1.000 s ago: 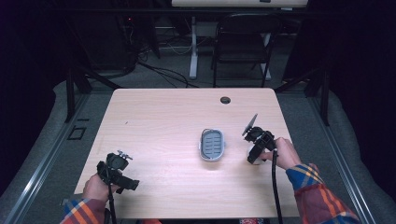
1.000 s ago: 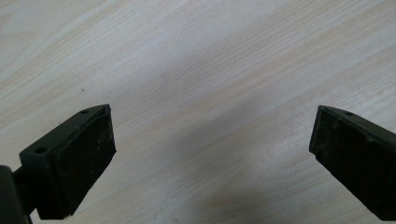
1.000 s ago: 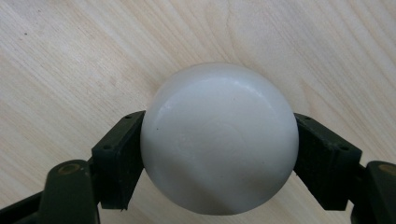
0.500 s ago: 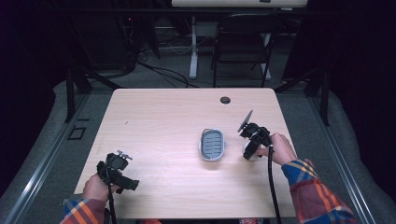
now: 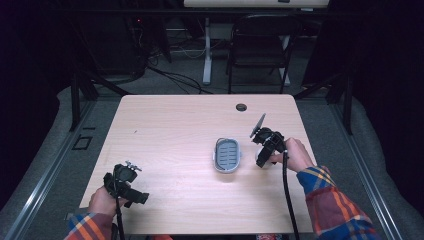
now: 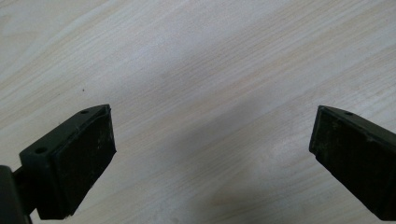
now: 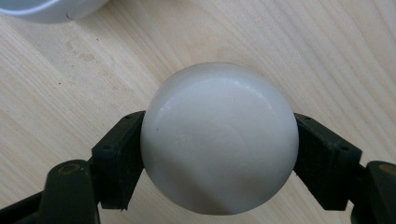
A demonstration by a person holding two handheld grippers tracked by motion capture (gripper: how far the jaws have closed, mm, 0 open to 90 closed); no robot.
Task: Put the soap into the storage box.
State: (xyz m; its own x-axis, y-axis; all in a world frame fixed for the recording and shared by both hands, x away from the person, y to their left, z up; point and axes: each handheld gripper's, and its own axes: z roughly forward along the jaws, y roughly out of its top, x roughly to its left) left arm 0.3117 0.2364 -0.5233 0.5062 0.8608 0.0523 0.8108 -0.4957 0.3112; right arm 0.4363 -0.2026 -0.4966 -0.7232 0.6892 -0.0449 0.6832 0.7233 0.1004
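A smooth white rounded bar of soap [image 7: 219,137] sits squeezed between the two black jaws of the right gripper [image 7: 219,154]. The right gripper view shows this up close: one jaw presses on each side of the soap, and light wood grain runs underneath. From the high view the soap [image 5: 260,154] is just a small pale blob under the right gripper [image 5: 263,150], so the tight hold is hard to make out there. That view tells where it is, though: near the right edge of the pale wooden table [image 5: 175,130], about halfway between the far and near edges.

Just beside it, toward the middle of the table, lies a grey oval soap dish with a ribbed inside [image 5: 227,154]. The soap and the dish are close but not touching. In the right gripper view a bit of the dish's pale rim [image 7: 51,11] peeks in at the top left corner.

The left gripper [image 5: 125,185] is well apart from all this, by the near left corner of the table. The left gripper view shows its two black jaws standing wide apart with nothing between them, just bare wood below.

A small dark round hole [image 5: 241,107] sits near the far edge of the table. Both sleeves are plaid.
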